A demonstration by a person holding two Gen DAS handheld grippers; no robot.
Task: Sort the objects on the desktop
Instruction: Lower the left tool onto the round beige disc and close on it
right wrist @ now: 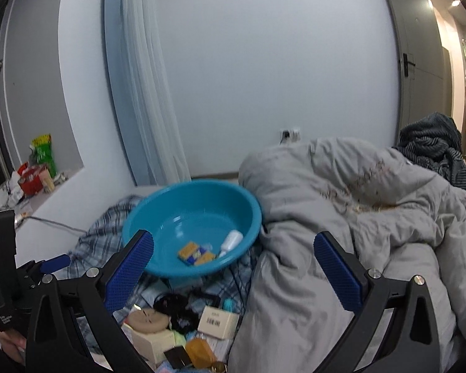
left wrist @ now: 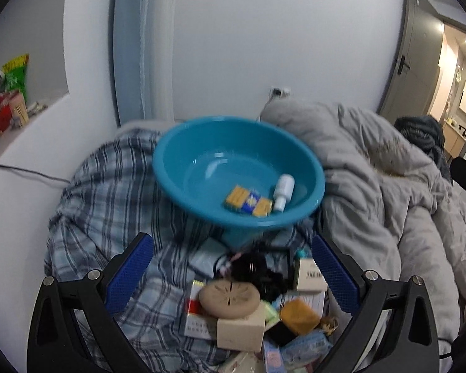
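Observation:
A blue plastic basin [left wrist: 198, 143] [right wrist: 158, 214] sits tilted on a plaid sheet [left wrist: 108, 192]. It holds a small yellow-and-blue box [left wrist: 248, 201] [right wrist: 197, 254] and a white bottle [left wrist: 282, 191] [right wrist: 231, 240]. A pile of small items lies in front of it: a tan round disc [left wrist: 230, 298] [right wrist: 148, 320], an orange bar [left wrist: 299, 316] [right wrist: 200, 352], a white barcode box [left wrist: 309, 273] [right wrist: 218, 321] and a black tangled thing [left wrist: 264, 276]. My left gripper [left wrist: 233, 273] is open above the pile. My right gripper [right wrist: 233, 267] is open, over the basin's near edge and the duvet.
A crumpled grey duvet [left wrist: 388, 202] [right wrist: 357, 233] fills the right side. A white wall stands behind. A ledge at the left carries snack bags [left wrist: 12, 93] [right wrist: 40, 161]. The left gripper's body [right wrist: 12, 279] shows at the right wrist view's left edge.

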